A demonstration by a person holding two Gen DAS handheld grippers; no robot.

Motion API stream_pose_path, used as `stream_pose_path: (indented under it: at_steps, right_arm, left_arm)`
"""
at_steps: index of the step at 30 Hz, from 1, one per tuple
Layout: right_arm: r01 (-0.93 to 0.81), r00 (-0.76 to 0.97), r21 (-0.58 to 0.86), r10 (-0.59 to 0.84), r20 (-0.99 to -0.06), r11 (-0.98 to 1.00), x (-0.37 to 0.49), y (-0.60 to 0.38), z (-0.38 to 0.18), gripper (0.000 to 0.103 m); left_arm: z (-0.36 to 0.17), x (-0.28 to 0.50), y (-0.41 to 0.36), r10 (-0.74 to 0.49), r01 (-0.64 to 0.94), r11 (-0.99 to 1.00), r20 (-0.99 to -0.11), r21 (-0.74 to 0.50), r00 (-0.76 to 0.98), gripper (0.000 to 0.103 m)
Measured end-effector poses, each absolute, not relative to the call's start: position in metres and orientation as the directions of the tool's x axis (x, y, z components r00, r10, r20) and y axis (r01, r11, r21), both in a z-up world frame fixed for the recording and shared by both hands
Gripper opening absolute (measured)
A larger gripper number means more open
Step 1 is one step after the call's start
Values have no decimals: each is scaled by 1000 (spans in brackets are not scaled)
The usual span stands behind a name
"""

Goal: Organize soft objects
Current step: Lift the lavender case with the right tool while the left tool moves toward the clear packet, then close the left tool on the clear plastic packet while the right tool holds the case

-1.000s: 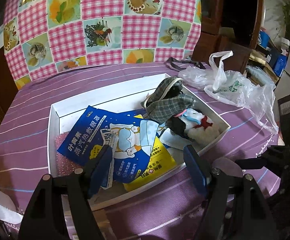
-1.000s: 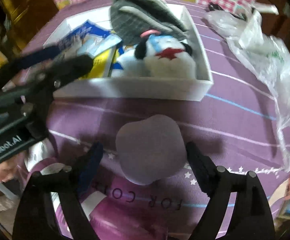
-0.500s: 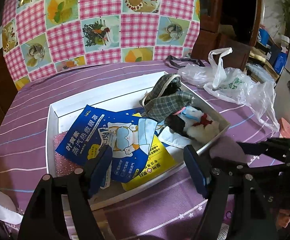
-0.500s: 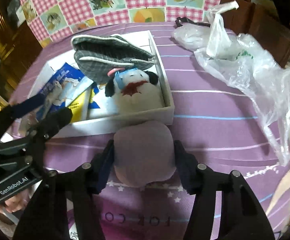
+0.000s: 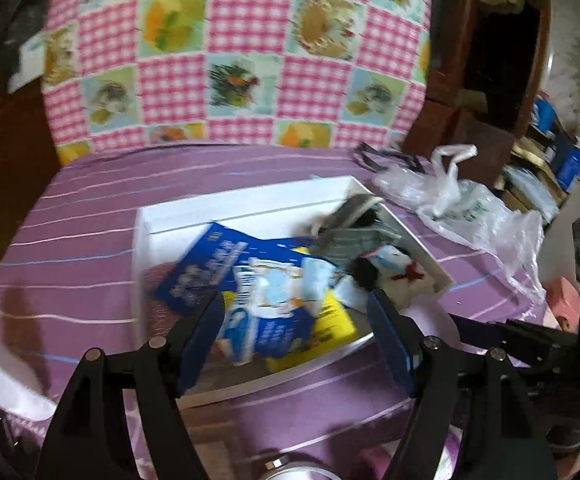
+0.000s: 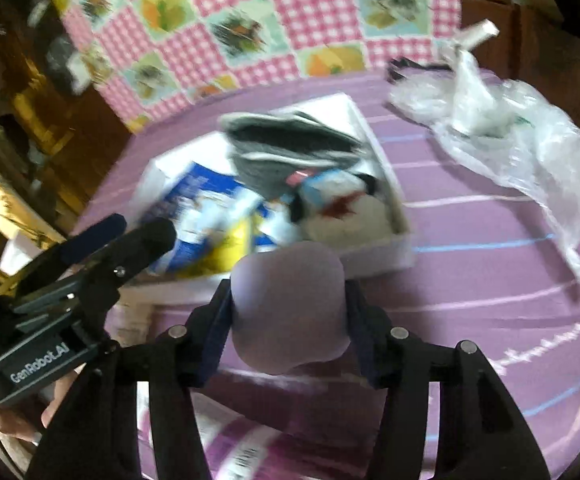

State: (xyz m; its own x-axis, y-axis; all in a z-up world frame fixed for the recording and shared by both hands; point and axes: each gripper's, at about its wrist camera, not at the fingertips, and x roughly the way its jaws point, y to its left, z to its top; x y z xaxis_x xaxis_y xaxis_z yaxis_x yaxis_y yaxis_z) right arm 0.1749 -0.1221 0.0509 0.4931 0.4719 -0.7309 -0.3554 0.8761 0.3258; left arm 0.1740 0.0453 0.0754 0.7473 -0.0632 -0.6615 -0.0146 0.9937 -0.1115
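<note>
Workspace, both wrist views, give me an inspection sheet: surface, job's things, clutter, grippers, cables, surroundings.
Surface: purple striped cloth over the table.
Job's things: white tray holds a blue packet, a yellow packet, a grey plaid pouch and a white plush toy; a lilac soft pad is outside the tray, at its near wall.
Clutter: crumpled clear plastic bag beside the tray.
Grippers: right gripper jaws shut on the lilac soft pad; left gripper jaws open, holding nothing, in front of the tray.
Cables: nothing seen.
Surroundings: pink checked cloth behind the table, dark wooden furniture to the right.
</note>
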Motion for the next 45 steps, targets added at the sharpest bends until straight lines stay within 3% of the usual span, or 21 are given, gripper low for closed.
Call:
stream_pose_path:
  at_steps: [6,11,15,22,27,29,31,33,40,41,43,45]
  right_arm:
    - [-414,538,397,572,-619,819,157,-108,51,56]
    - [-450,577,468,648,-497,760,140,-113,49,57]
    - [-454,581,420,619,-529,786,137,-109,40,57]
    - [-474,561,400,619,-550,785,137,-101,35,58]
    - [-469,549,408,621,-560,783,141,-101,31,58]
    - [-467,548,408,619,-562,784,141,-101,31,58]
    - [-468,548,409,620,-562,783,140,-101,31,58]
    - [-468,547,407,619,-563,784,141,-101,31,58]
    - [-469,547,406,619,-564,784,142,-100,31,58]
    - [-469,546,406,619,-564,784,142,-101,31,58]
    - [-469,546,406,619,-564,784,142,-100,31,58]
    - [-469,546,406,619,-564,784,142,-100,31,58]
  left_arm:
    - [78,136,73,53,-118,991,-654,-55,754,73]
    - [52,102,86,77,-146,988,-672,-47,736,73]
    - [31,96,98,117,-188,982,-708,-22,696,73]
    - [5,106,113,-66,-158,967,-791,-201,608,77]
    - [4,103,99,-42,-130,981,-808,-146,587,79]
    - [4,103,97,-27,-139,982,-821,-129,570,76]
    - [5,104,95,23,-148,986,-833,-71,553,59]
    - [5,103,94,51,-144,989,-832,-35,553,55]
    - [9,102,100,28,-144,987,-826,-65,563,39]
    - [10,102,101,24,-148,986,-820,-75,571,34]
    - [17,100,106,10,-156,982,-804,-103,595,13]
    - [21,97,111,-23,-156,976,-788,-150,615,12]
